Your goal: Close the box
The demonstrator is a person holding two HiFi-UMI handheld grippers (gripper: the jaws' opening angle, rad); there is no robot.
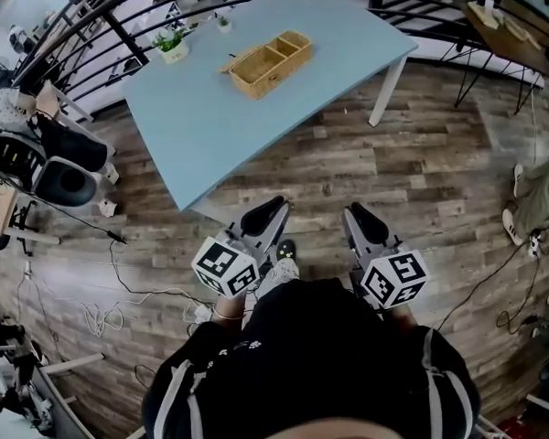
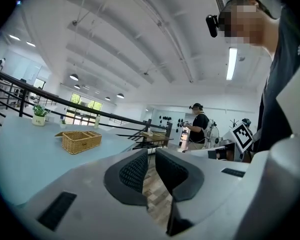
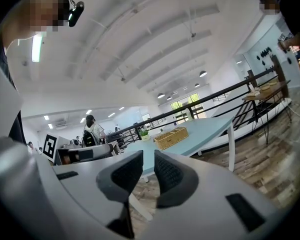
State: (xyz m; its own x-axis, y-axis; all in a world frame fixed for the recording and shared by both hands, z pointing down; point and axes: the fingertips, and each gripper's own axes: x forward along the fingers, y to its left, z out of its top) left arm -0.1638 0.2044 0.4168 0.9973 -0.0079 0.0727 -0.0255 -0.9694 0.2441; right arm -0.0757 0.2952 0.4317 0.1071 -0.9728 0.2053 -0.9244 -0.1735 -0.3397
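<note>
Wicker box [image 1: 270,62] sat on the blue table [image 1: 256,135], well ahead across bare floor, compartments showing. Its long axis ran diagonally, near-left to far-right. Left gripper [image 1: 273,207] and right gripper [image 1: 357,213] were held close to the body, jaws drawn together, empty. Box lay roughly straight ahead of the left, probably the nearer.

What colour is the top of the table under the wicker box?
The table top is light blue, best seen in the head view.
</note>
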